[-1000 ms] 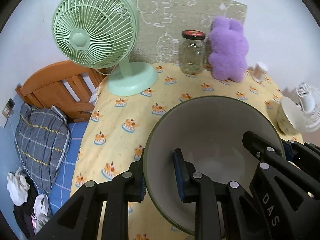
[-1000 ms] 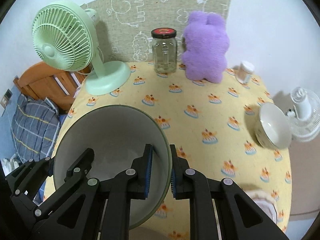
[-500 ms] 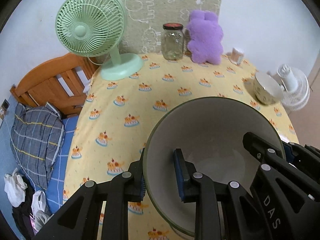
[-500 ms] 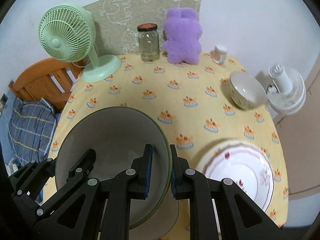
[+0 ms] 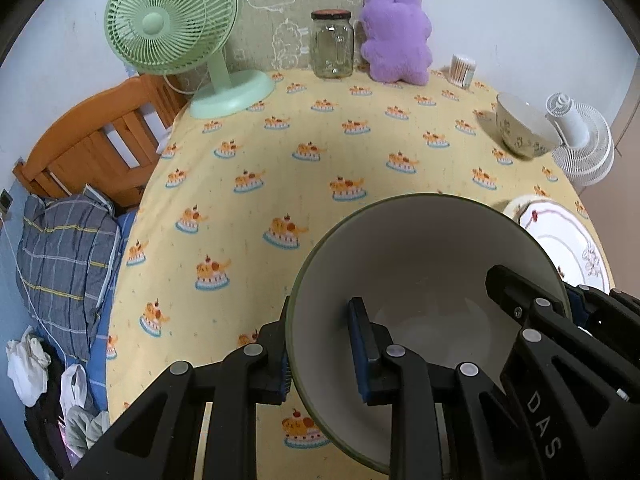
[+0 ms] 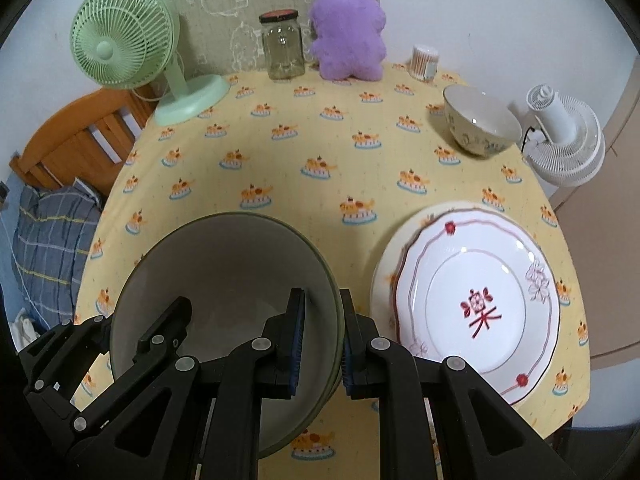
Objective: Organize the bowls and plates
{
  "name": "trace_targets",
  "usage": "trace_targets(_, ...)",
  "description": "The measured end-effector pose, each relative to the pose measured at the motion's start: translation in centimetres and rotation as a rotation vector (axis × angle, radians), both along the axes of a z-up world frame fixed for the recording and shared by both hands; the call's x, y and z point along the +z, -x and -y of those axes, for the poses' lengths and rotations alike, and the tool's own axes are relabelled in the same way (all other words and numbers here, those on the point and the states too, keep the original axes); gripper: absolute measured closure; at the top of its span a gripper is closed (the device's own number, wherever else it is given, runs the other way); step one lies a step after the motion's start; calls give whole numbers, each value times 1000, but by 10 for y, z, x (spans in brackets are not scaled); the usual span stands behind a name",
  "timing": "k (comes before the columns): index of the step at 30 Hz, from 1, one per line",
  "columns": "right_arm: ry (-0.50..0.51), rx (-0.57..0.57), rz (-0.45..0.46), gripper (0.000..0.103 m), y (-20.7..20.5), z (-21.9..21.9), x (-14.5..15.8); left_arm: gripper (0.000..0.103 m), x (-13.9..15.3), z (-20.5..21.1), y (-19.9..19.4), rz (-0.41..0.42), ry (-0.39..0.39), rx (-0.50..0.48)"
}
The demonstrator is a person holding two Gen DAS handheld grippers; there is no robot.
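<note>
Green-rimmed bowl (image 5: 420,264) hung above yellow tablecloth (image 5: 320,152), beside stacked plates (image 6: 476,300). Left gripper (image 5: 322,348) pinched its left wall, narrow gap, one finger inside. Right gripper (image 6: 320,336) clamped its right wall likewise. Patterned bowl (image 6: 480,126) sat well apart, near white fan (image 6: 568,140).

Walls: plain white (image 6: 500,8) | patterned mat (image 5: 280,4) propped against rear wall | wooden bed frame (image 5: 100,148) left of table | plaid bedding (image 5: 64,256) | lighting even, indoor
</note>
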State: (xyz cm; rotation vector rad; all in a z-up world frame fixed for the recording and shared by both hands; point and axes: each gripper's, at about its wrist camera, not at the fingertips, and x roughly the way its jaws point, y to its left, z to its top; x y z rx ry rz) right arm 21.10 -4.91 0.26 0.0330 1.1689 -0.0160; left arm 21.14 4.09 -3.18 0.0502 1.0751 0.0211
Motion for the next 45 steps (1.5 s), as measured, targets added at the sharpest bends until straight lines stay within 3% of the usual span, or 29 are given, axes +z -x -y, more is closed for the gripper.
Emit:
trace_targets(4, -32, -23, -25, 84, 3, 3, -11, 81, -8, 0, 4, -4, -8, 10)
trace_targets(17, -50, -22, 12, 83, 1, 3, -15, 79, -17, -2, 0, 18, 18, 28)
trace_targets(23, -12, -15, 26, 82, 5, 0, -12, 78, -21, -4, 3, 13, 64, 28)
trace_targets(27, 103, 7, 73, 82, 7, -6, -3, 79, -20, -3, 5, 27, 75, 19)
trace_targets(34, 74, -8, 42, 79, 5, 0, -7, 79, -19, -1, 5, 28, 61, 15)
trace_targets(36, 43, -2, 22, 73, 5, 1, -11, 75, -18, -1, 6, 25, 62, 9)
trace_targets(37, 19, -1, 8, 70, 6, 2, -12, 69, -17, -1, 7, 26, 59, 9)
trace_targets(42, 8, -15, 24, 67, 11, 9, -2, 52, -7, -2, 11, 15, 61, 2)
trace_targets(45, -22, -25, 31, 54, 12, 19, 10, 47, 8, 2, 15, 28, 61, -14)
